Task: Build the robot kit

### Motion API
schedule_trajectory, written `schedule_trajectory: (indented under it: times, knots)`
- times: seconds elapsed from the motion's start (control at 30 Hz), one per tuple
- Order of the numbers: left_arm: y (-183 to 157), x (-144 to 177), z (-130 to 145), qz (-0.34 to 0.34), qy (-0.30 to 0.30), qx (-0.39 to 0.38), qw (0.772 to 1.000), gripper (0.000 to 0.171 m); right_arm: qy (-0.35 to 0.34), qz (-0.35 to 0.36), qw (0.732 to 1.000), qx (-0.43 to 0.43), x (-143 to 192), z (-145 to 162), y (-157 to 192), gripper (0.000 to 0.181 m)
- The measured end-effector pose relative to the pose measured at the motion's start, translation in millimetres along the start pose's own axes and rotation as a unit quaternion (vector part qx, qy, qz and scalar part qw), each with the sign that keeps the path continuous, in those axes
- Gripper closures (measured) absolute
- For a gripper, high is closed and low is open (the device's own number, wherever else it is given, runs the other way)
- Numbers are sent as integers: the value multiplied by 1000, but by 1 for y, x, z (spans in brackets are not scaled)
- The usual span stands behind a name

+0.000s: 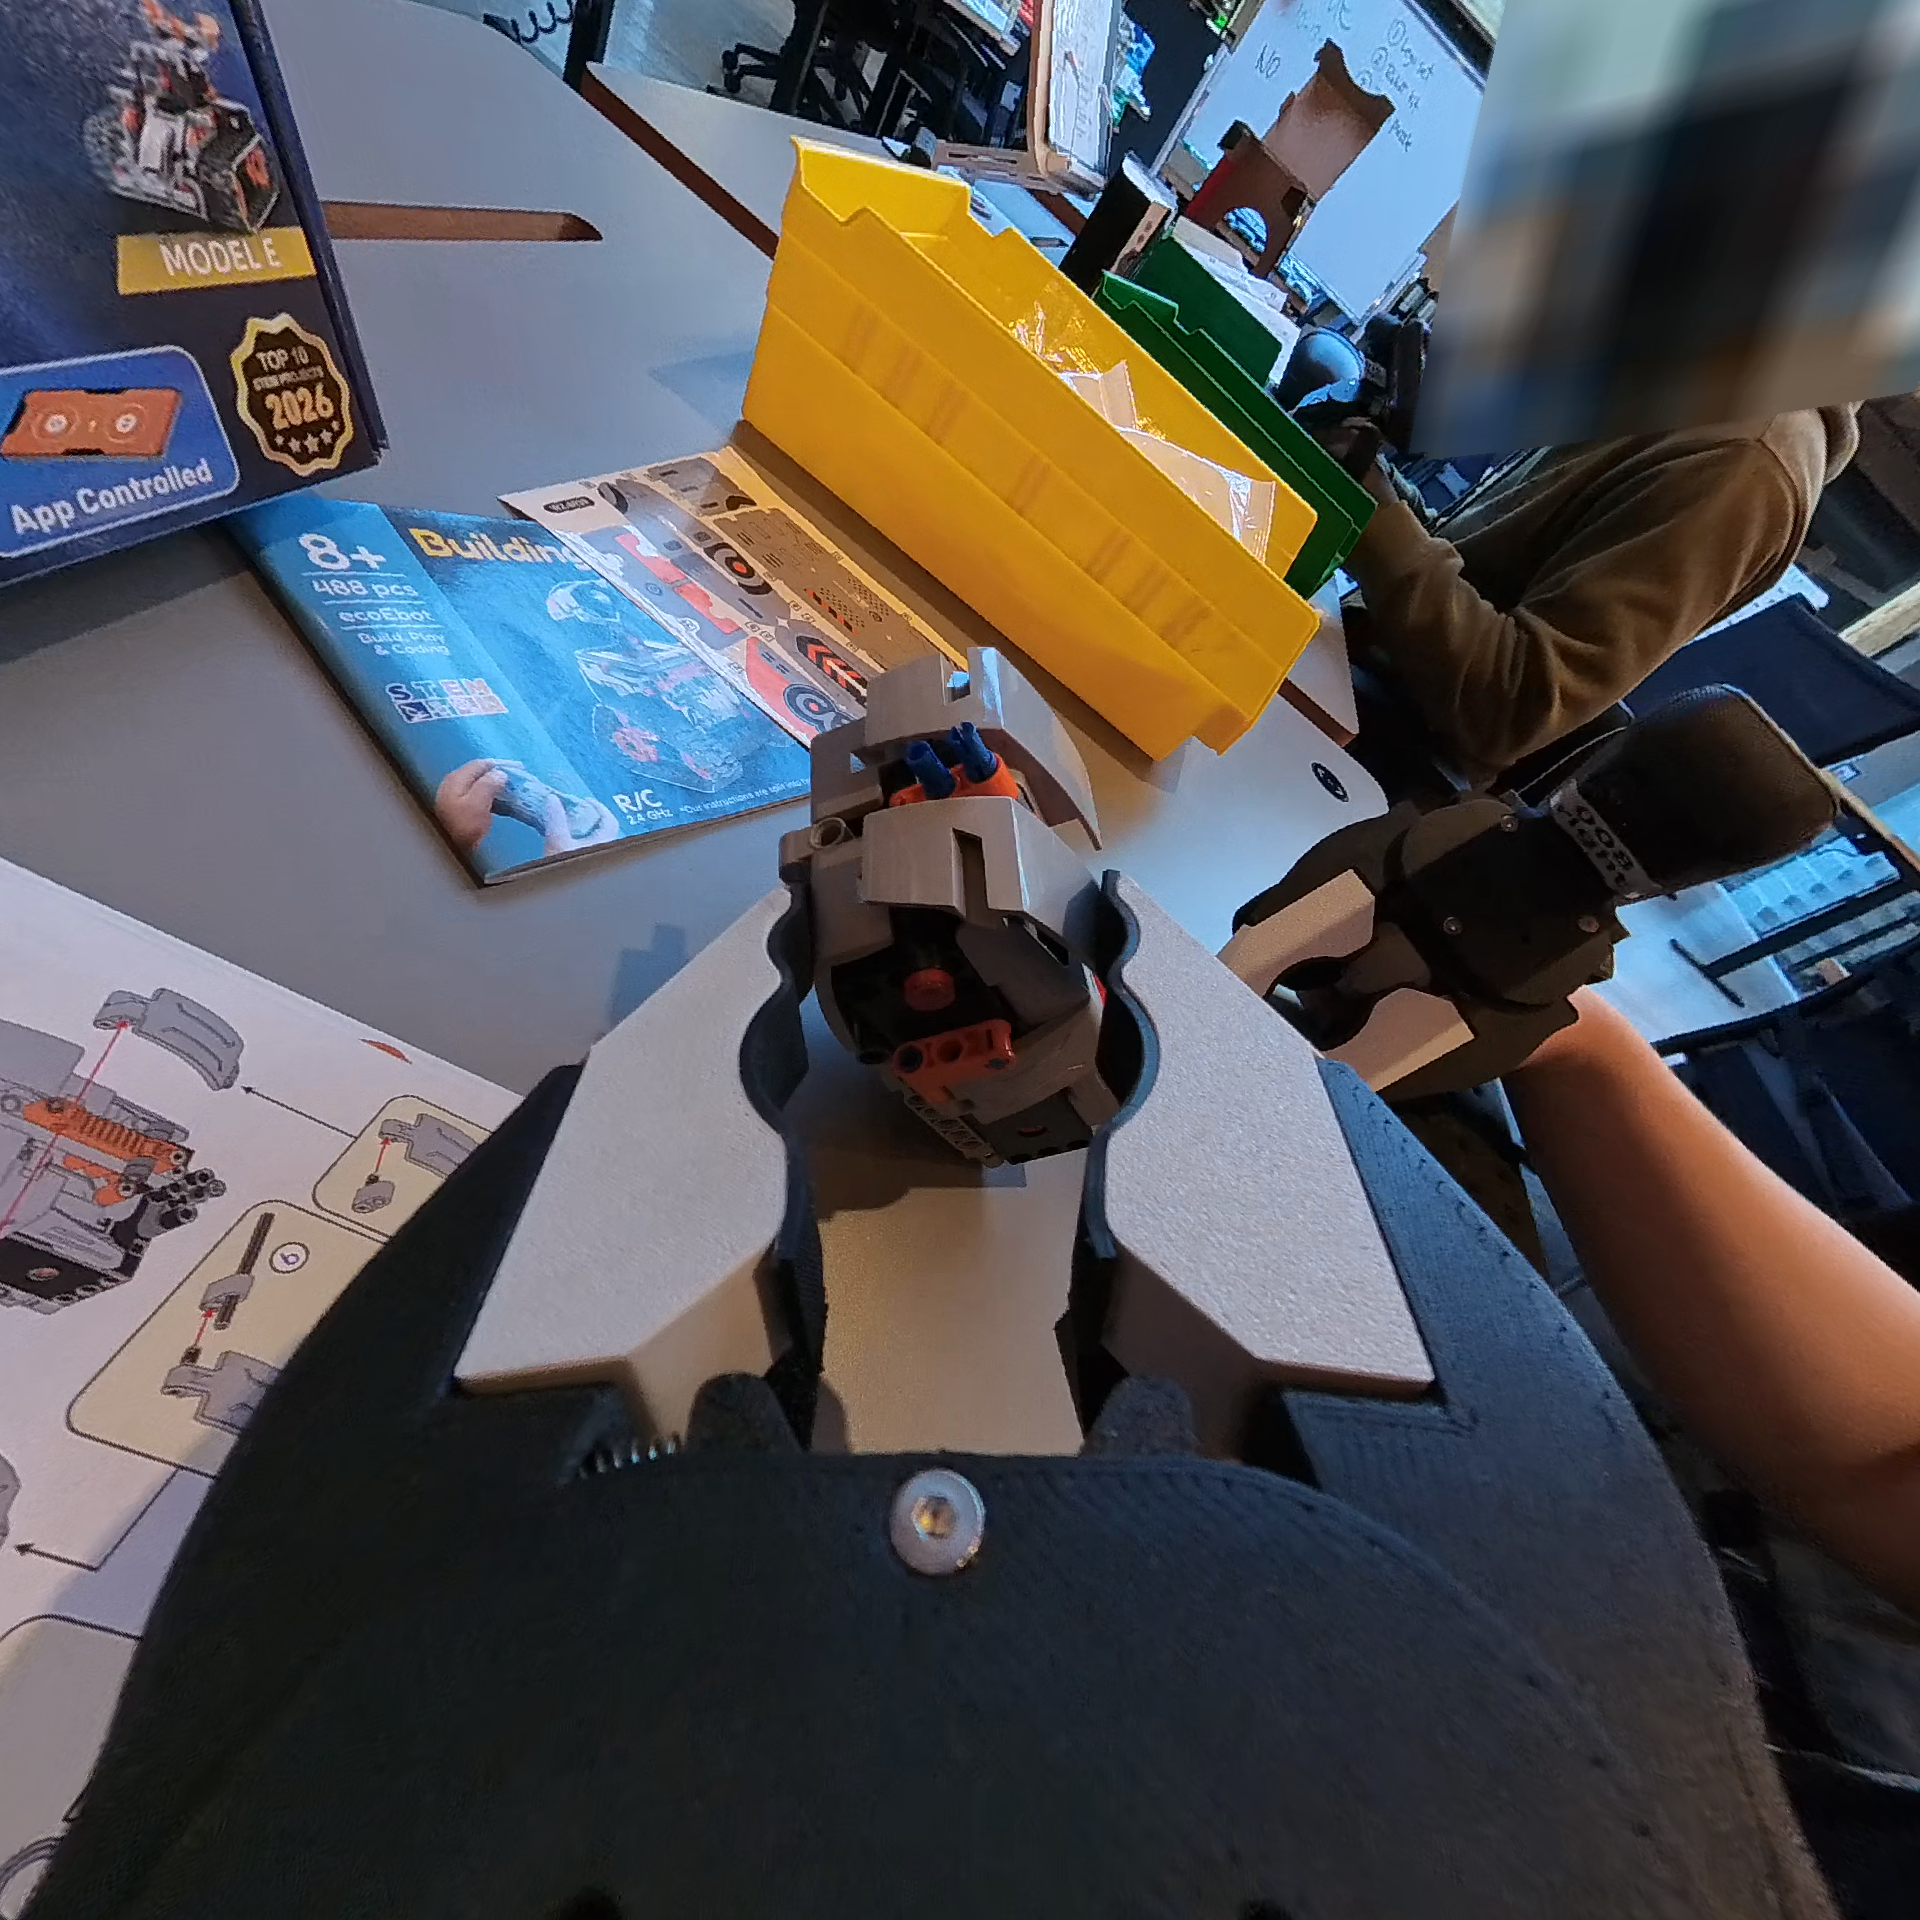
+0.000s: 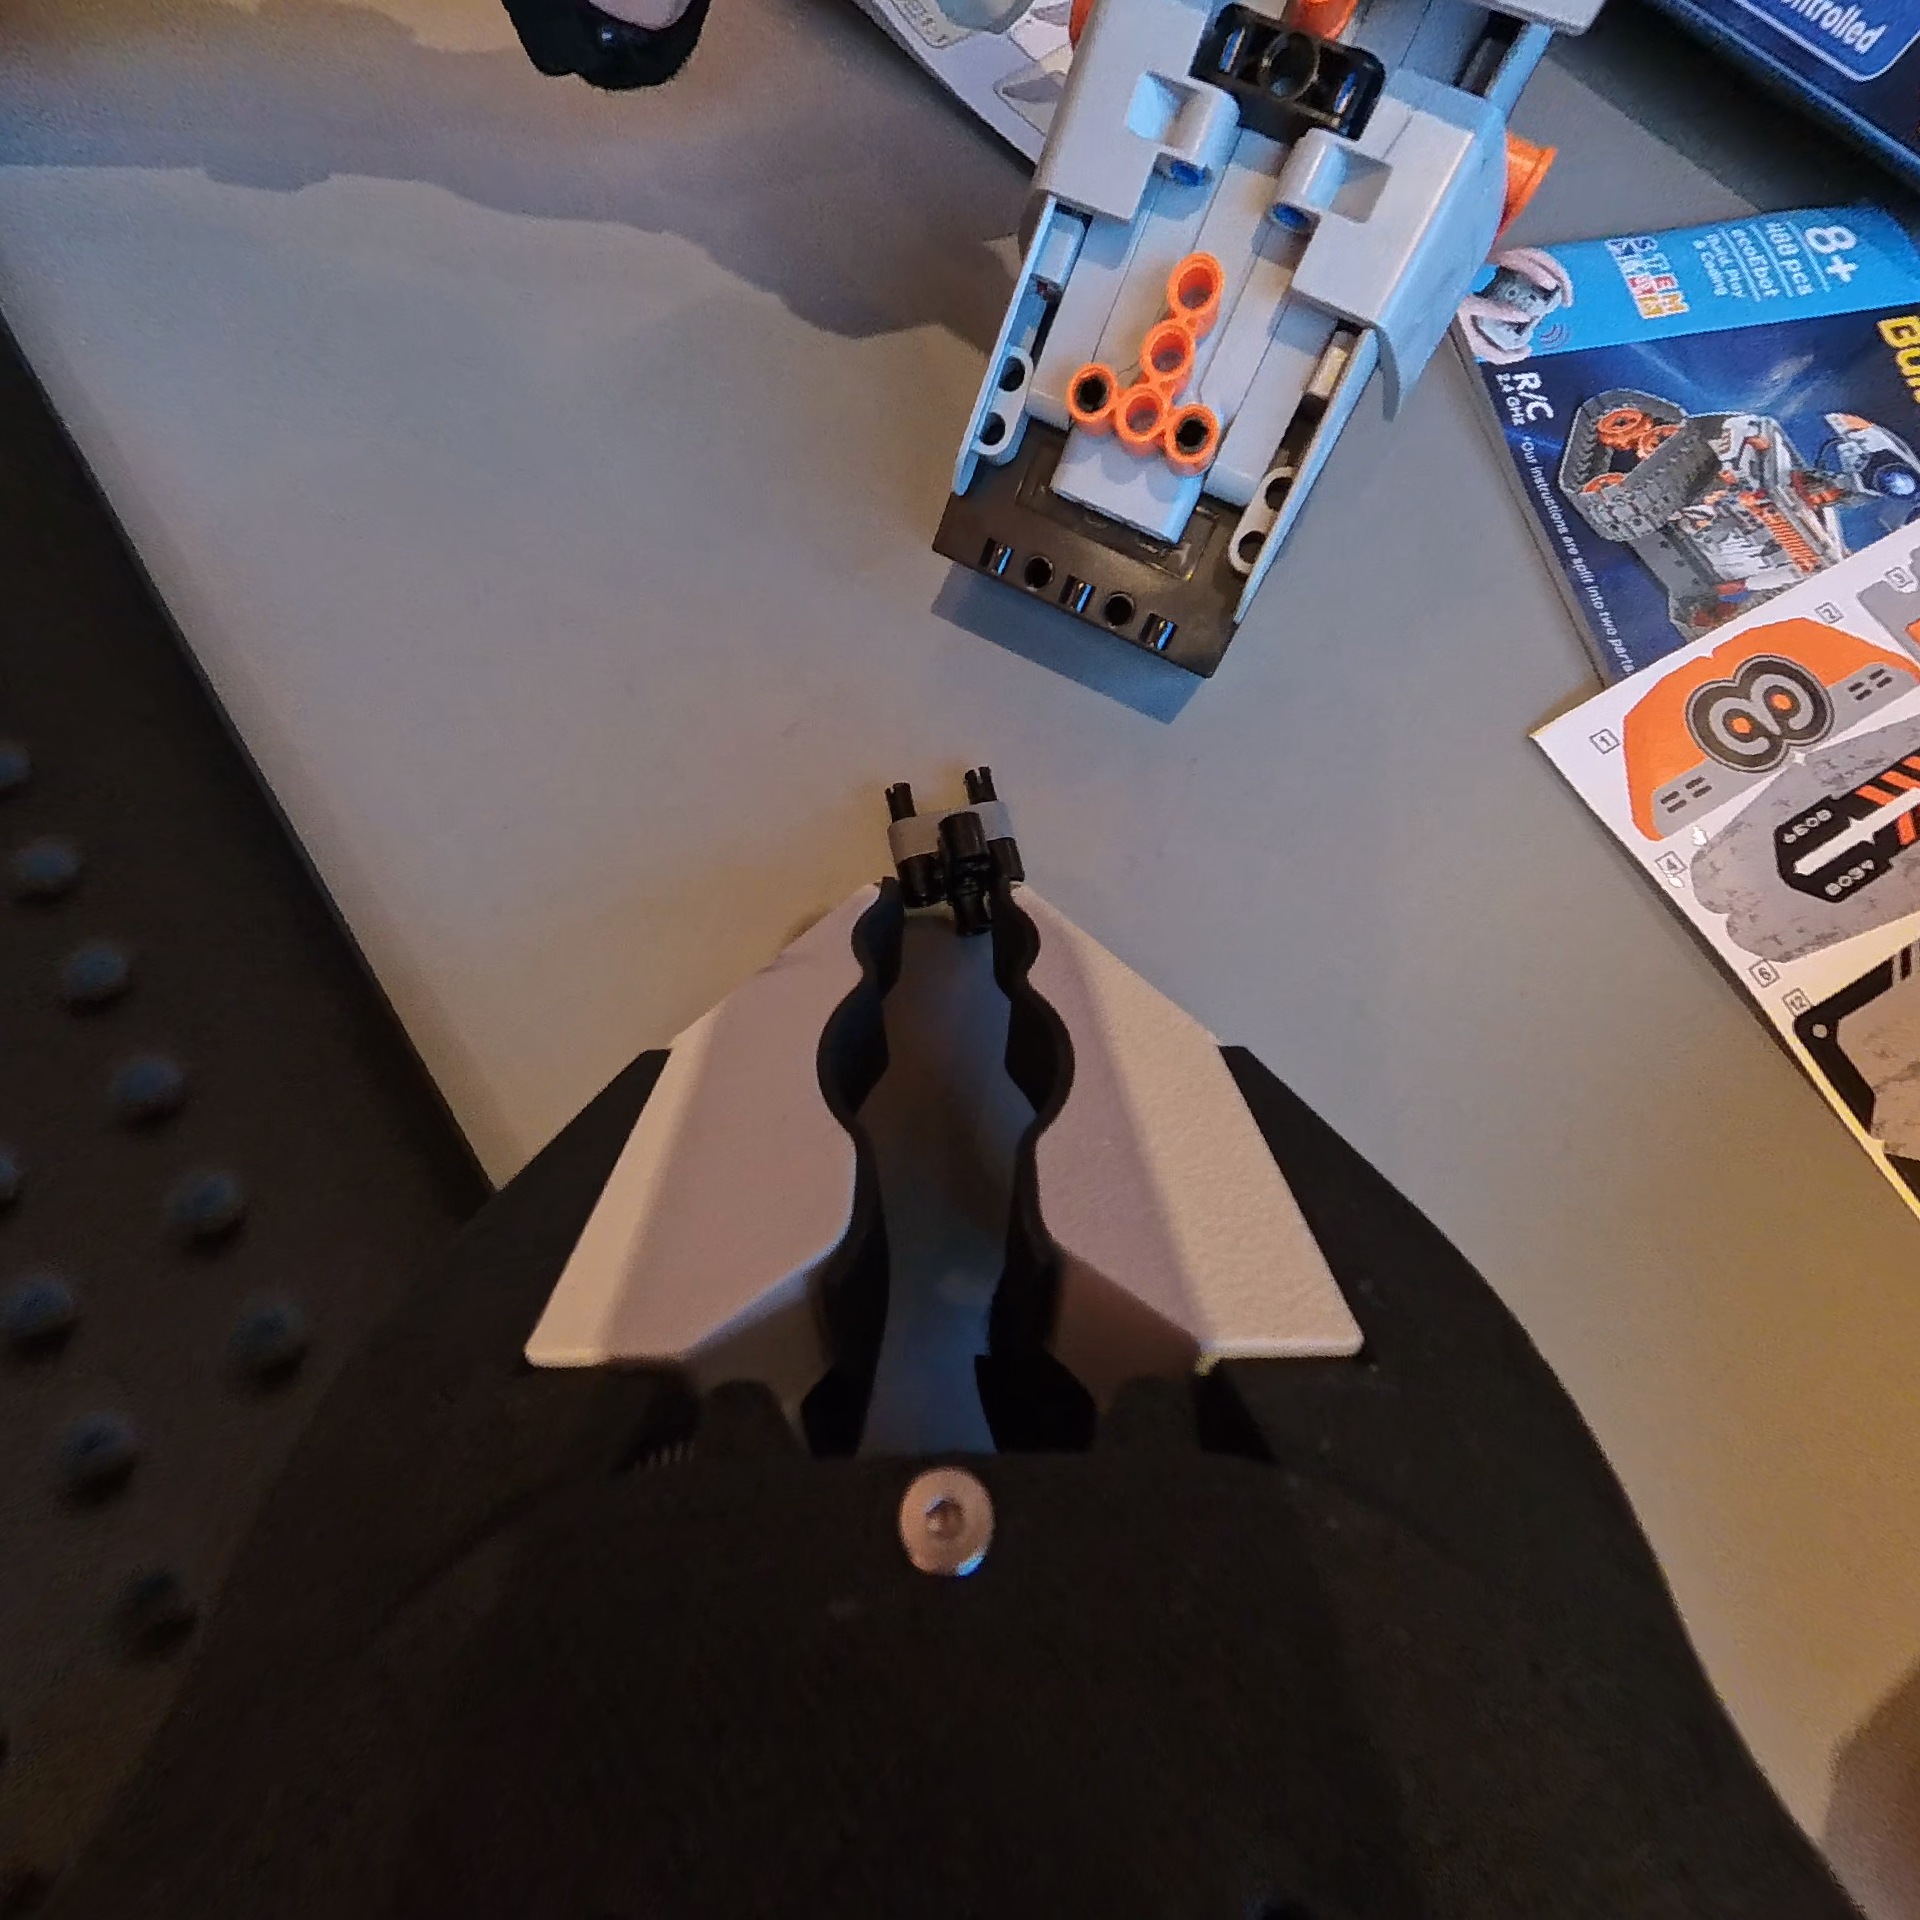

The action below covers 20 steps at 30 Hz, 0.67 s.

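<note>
Above the grey desk (image 2: 520,520), the left gripper (image 1: 951,997) clamps the grey-and-orange brick model (image 1: 951,935) while the right gripper (image 2: 951,904) pinches a small black connector piece (image 2: 951,842); a steady model and squarely aligned pins would seat it best.

Office: desks (image 1: 499,343), whiteboard (image 1: 1340,135), chairs

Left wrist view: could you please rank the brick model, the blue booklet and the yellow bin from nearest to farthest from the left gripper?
1. Brick model, clamped between the left gripper fingers.
2. Blue booklet, flat on the table, ahead and left.
3. Yellow bin, farther back, ahead and slightly right.
</note>
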<state>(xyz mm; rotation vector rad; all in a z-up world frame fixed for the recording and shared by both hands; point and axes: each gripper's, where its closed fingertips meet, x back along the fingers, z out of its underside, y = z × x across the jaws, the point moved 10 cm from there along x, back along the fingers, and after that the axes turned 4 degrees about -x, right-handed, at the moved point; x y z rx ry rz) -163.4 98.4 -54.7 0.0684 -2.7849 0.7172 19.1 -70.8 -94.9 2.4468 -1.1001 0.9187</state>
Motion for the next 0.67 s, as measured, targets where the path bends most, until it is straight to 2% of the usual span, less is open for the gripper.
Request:
schedule_trajectory:
  times: [0.33, 0.67]
  knots:
    - [3, 0, 0, 3, 1, 11, 1000, 120, 51, 18, 999, -8, 1, -8, 10, 167]
    - [3, -1, 0, 6, 4, 15, 1000, 120, 65, 61, 995, -41, 6, -12, 17, 167]
